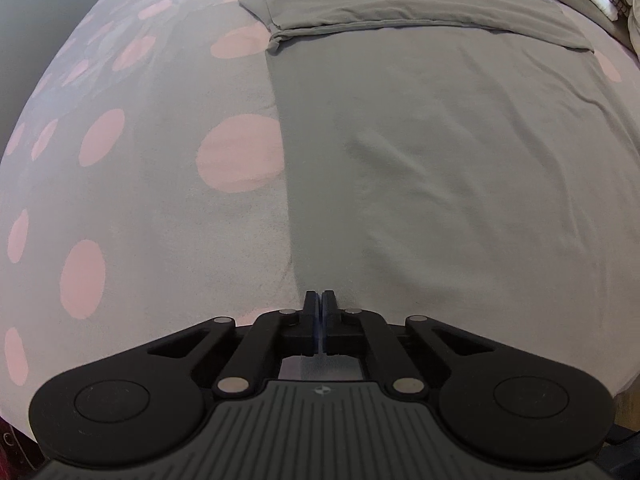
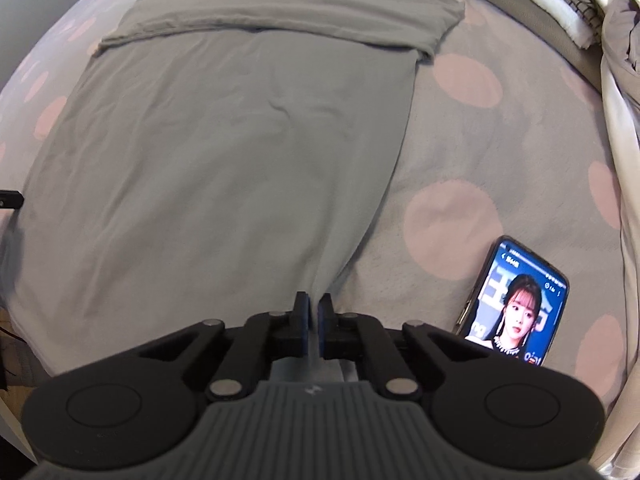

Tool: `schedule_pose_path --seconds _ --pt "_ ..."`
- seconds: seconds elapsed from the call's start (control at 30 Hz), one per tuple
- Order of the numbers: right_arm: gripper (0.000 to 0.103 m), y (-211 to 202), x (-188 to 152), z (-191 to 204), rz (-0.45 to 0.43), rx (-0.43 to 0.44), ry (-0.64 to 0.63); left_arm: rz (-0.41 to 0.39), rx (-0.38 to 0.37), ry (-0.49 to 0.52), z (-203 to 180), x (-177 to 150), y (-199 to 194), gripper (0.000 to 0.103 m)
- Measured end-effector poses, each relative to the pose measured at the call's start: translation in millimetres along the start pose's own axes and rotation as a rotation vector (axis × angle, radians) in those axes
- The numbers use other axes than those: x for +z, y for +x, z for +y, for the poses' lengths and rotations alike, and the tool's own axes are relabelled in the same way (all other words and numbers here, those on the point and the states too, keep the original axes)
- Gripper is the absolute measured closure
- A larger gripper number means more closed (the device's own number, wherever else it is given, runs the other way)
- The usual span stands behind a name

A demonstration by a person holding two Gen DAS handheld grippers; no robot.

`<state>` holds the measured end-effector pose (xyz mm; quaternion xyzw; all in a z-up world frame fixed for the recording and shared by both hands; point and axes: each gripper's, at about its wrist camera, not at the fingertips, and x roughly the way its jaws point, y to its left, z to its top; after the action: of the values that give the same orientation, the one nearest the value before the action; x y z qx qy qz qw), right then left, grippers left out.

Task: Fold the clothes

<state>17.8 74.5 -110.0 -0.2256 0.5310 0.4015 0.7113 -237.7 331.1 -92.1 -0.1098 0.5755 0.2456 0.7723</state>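
A grey T-shirt (image 1: 440, 140) lies flat on the bed, its sleeves folded across the far end; it also shows in the right wrist view (image 2: 224, 152). My left gripper (image 1: 319, 298) is shut on the shirt's near left hem corner. My right gripper (image 2: 314, 302) is shut on the near right hem corner, where the cloth bunches into the jaws.
The bed cover (image 1: 160, 200) is grey with pink dots. A lit phone (image 2: 516, 304) lies on the cover right of my right gripper. Pillows and bedding (image 2: 560, 4) pile at the far right. The left gripper's edge (image 2: 10, 200) shows at the left border.
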Motion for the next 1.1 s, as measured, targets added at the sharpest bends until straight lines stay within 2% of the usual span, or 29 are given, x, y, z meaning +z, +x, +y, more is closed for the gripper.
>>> schedule_pose_path --seconds 0.23,0.43,0.53,0.87,1.0,1.03,1.1 --pt "0.099 -27.9 18.6 -14.3 -0.085 0.062 0.088 -0.097 -0.037 -0.066 16.5 16.1 -26.7 0.103" --pt "0.099 -41.2 48.8 -29.5 -0.177 0.038 0.131 -0.209 -0.035 -0.16 39.2 42.4 -42.7 0.103" --pt "0.099 -35.1 65.0 -39.0 -0.186 0.044 0.169 -0.247 -0.035 -0.212 47.8 58.2 -39.4 0.103" --pt "0.098 7.5 90.5 -40.2 -0.123 -0.018 0.136 -0.209 0.064 -0.11 25.4 82.2 -5.4 0.103" --pt "0.088 12.0 91.2 -39.3 -0.119 -0.038 0.134 -0.201 0.105 -0.058 14.7 82.6 0.5 0.103" --pt "0.081 11.2 90.4 -39.2 -0.124 -0.043 0.132 -0.205 0.12 -0.04 12.0 82.0 0.0 0.103" --pt "0.075 9.1 88.7 -38.9 -0.135 -0.055 0.127 -0.215 0.127 -0.025 10.5 80.1 -3.9 0.093"
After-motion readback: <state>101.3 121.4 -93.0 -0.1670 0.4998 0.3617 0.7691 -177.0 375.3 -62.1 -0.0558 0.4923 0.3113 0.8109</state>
